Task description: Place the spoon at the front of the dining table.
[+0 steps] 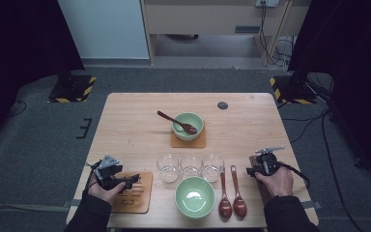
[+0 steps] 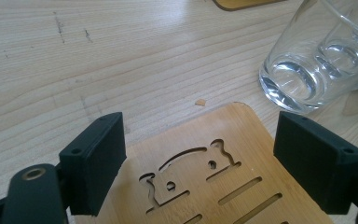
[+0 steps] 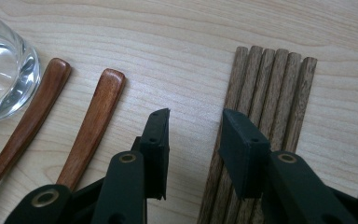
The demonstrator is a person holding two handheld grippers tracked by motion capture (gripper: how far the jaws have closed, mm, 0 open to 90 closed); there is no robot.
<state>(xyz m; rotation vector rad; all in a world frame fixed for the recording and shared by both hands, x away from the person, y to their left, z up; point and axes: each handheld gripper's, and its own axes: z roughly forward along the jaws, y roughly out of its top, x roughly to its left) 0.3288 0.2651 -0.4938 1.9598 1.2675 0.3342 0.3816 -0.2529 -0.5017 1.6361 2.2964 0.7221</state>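
My left gripper [image 1: 134, 180] [image 2: 200, 158] lies low at the front left, open. A corner of a bamboo coaster [image 1: 137, 195] [image 2: 200, 128] with cut-out slots lies flat between its jaws. My right gripper [image 1: 251, 169] [image 3: 193, 135] is at the front right, open a little over bare wood. Its right finger [image 3: 242, 149] overlaps the left edge of a bundle of dark wooden chopsticks [image 1: 254, 159] [image 3: 270, 93]. Two wooden spoons [image 1: 224, 198] [image 3: 93, 126] lie left of it, handles pointing away from me.
Three empty glasses [image 1: 190, 166] [image 2: 307, 65] stand in a row mid-table. An empty green bowl [image 1: 194, 197] sits at the front edge. Farther back, a second green bowl [image 1: 198, 118] holding a spoon [image 1: 176, 121] rests on a coaster [image 1: 188, 141]. A dark disc [image 1: 222, 105] lies near the far edge.
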